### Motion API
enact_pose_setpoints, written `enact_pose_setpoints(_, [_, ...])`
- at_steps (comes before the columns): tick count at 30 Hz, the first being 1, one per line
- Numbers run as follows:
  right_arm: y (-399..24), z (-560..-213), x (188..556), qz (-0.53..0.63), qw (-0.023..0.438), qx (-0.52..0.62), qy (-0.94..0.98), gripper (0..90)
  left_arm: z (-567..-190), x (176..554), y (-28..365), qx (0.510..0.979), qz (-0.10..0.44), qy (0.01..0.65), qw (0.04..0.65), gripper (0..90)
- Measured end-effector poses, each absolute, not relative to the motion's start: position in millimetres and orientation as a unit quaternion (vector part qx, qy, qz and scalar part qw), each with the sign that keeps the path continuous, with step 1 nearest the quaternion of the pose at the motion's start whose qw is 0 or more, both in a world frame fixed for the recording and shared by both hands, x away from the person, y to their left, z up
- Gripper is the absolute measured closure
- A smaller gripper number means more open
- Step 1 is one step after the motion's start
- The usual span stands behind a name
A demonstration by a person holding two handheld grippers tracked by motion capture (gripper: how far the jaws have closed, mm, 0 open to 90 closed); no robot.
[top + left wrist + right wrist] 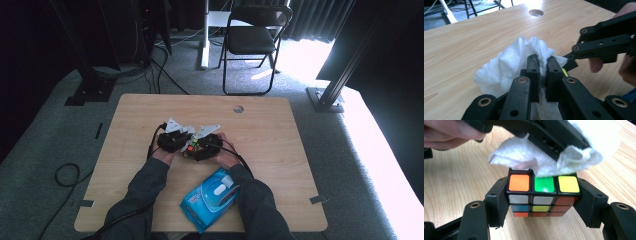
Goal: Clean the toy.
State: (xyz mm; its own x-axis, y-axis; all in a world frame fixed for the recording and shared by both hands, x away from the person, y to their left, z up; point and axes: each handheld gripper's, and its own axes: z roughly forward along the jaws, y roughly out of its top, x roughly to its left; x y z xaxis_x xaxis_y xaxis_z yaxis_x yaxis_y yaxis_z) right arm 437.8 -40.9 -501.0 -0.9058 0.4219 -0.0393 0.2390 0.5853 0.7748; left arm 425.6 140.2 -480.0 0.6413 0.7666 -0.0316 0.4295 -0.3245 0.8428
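The two grippers crowd together at mid-table (150, 107), the left gripper (542, 62) pressing a tissue (509, 62) on the cube (544, 195) held by the right gripper (544, 202). A blue wipes pack (212, 200) blocks the near edge between the forearms. Bare wood lies open left, right and beyond.

The left tongs (542, 65) pinch a crumpled white tissue (510, 63) above the wooden bench (464, 40); the right tongs (571, 62) reach in from the right, their tip touching the tissue's edge; a round hole (536, 12) lies beyond
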Motion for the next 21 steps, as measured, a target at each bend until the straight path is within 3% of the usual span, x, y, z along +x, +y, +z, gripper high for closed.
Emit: enact_pose_setpoints(21, [-43, -501, 439, 0.421, 0.107, 0.197, 0.879, 34.5, -480, 415, 165, 0.79, 0.199, 0.388, 0.432, 83.8])
